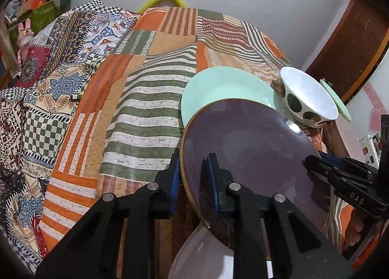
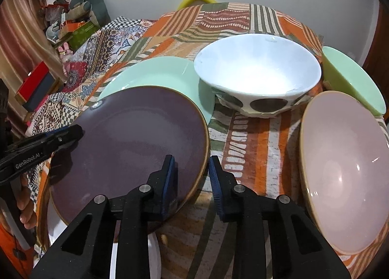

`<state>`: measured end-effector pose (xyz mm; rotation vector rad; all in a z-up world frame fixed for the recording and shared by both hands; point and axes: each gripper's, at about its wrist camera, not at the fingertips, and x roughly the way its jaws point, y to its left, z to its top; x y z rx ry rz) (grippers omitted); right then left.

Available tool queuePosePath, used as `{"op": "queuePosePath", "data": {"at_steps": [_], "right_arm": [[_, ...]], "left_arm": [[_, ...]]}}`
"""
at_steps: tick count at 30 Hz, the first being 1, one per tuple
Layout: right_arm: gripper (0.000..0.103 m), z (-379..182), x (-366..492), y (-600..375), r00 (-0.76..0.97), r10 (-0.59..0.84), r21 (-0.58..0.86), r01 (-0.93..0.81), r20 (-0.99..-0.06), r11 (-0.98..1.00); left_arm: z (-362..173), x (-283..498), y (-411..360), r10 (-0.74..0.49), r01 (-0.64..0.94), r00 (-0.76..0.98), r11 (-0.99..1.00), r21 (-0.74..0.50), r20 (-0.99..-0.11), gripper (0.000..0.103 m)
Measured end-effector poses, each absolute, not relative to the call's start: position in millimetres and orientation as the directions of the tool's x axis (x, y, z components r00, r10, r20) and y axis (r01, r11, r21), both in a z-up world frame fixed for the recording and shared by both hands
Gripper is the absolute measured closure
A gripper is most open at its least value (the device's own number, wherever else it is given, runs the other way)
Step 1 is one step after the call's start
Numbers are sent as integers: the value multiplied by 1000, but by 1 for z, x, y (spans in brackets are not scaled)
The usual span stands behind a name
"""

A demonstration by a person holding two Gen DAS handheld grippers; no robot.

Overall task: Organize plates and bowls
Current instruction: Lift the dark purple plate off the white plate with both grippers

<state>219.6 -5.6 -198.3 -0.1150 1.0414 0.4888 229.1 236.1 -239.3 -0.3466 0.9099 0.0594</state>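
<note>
Left fingers: the left gripper is narrowed onto the near rim of the purple plate, one pad on each side of the edge.
Right fingers: the right gripper clamps the same purple plate at its opposite rim.
Purple plate: overlaps the mint plate just behind it.
Progress: early, I judge; the spotted bowl, pink bowl and green bowl sit unstacked to the purple plate's right.
Right view only: the pink bowl.
Left view only: the striped tablecloth bare to the plate's left.
</note>
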Motion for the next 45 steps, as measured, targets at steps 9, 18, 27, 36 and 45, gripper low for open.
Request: {"op": "queuePosePath", "data": {"at_steps": [9,18,27,36,45], "right_arm": [[78,-197,226,-5,392,339,144,-448,-855,882],[79,-194,219,-10,398,351,160,-439,-848,884],[79,-180,204,-24,417,372,187,-421,-829,888],[79,-154,184,-42,460,390,198,-411,-797,890],[79,-133,158,-63,499,400,202,-405,-769,892]], "left_arm": [[-236,224,235,-99,-197,603,943,-268,-792,82],[-226,208,228,-107,-192,606,942,-275,-788,82],[-200,185,211,-103,-168,647,947,-273,-755,82],[-171,157,189,-121,-138,680,947,-288,-723,82],[-154,130,160,-130,-111,686,954,-279,-716,82]]}}
